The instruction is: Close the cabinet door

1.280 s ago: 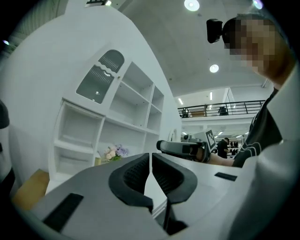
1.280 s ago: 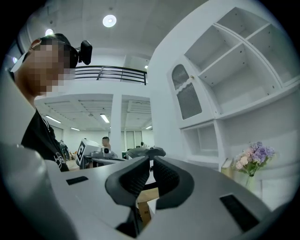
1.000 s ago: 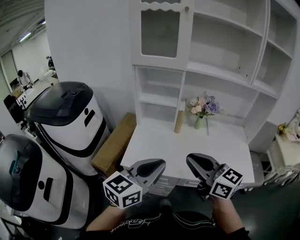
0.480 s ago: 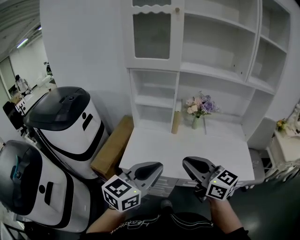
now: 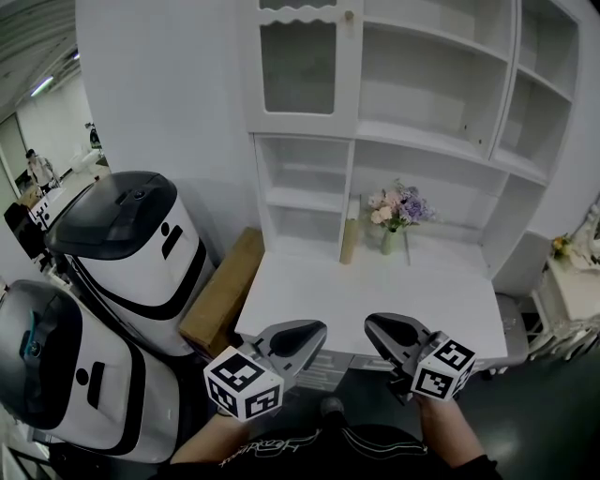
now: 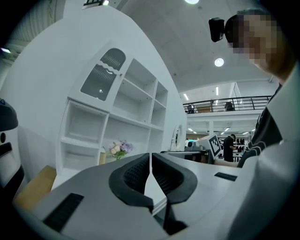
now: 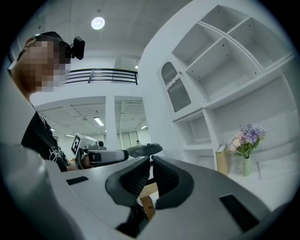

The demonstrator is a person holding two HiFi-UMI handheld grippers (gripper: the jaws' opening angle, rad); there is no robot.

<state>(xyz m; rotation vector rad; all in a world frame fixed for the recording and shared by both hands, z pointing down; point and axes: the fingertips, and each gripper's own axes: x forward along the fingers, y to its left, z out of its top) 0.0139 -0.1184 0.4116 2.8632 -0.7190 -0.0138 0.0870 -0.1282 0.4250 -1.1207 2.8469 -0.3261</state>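
Observation:
The white cabinet (image 5: pixel 431 141) stands over a white desk (image 5: pixel 375 291). Its glass-panelled door (image 5: pixel 300 66), with a small knob (image 5: pixel 349 15), is at the upper left and looks flat against the cabinet front. The same door (image 6: pixel 102 75) shows in the left gripper view and again as the door (image 7: pixel 172 89) in the right gripper view. My left gripper (image 5: pixel 314 330) (image 6: pixel 150 157) and right gripper (image 5: pixel 377 324) (image 7: pixel 151 159) hover side by side near the desk's front edge, far below the door. Both are shut with nothing between their jaws.
Two white-and-black machines (image 5: pixel 131 234) (image 5: pixel 56 366) stand at the left, with a cardboard box (image 5: pixel 223 289) between them and the desk. A vase of flowers (image 5: pixel 394 214) and a tan upright book (image 5: pixel 349 240) sit at the desk's back. A small white table (image 5: pixel 574 281) is at the right.
The head view has shifted, so the cabinet sits slightly further left in the picture. Both grippers keep their place and stay shut.

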